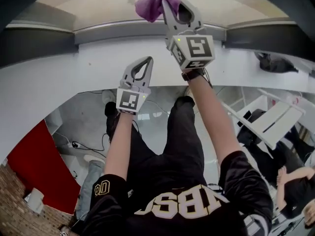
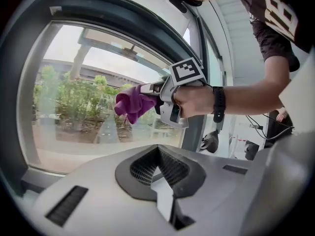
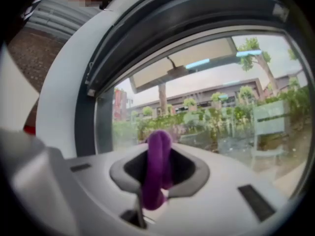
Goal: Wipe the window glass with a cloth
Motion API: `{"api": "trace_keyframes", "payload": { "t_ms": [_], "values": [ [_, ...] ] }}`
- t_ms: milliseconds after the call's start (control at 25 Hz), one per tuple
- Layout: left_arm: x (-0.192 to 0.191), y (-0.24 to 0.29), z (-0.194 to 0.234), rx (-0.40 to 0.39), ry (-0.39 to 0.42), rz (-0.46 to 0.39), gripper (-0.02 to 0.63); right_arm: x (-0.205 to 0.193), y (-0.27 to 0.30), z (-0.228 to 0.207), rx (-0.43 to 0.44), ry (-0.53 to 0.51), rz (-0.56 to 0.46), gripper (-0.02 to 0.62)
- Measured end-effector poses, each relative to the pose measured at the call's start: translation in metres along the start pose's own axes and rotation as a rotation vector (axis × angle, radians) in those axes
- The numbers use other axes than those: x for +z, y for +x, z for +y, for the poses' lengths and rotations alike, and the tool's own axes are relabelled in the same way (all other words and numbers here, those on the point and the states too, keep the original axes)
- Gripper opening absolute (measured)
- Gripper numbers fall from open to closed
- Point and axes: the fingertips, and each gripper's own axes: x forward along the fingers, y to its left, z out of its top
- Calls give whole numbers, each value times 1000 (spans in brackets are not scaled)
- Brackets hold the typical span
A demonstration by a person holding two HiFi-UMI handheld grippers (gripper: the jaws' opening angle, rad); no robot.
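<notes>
The right claw [image 1: 170, 6] squeezed a purple cloth [image 1: 149, 6] between its two jaws and held it up at the window glass [image 2: 69, 58]. The cloth stuck out past the claw in a soft bunch. I could not tell if it touched the glass. The left claw [image 1: 146, 63] had its jaws pressed together with nothing in them. It was lower down, near the right one and apart from the cloth. Green bushes [image 2: 74, 100] showed outside.
</notes>
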Motion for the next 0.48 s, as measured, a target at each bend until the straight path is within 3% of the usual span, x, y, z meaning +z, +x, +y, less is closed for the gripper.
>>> {"api": "trace_keyframes", "payload": {
  "t_ms": [160,320,400,480],
  "values": [
    [6,66,-78,-113,18,-13,17,-3,-59,-110,-140,15,16,83],
    [5,113,-137,-199,0,-30,17,-7,-128,-223,-398,127,21,83],
    [4,127,-154,-219,-9,-33,17,-9,-152,-262,-492,179,17,83],
    [5,133,-162,-220,-12,-37,17,-6,-160,-276,-517,197,6,83]
  ]
}}
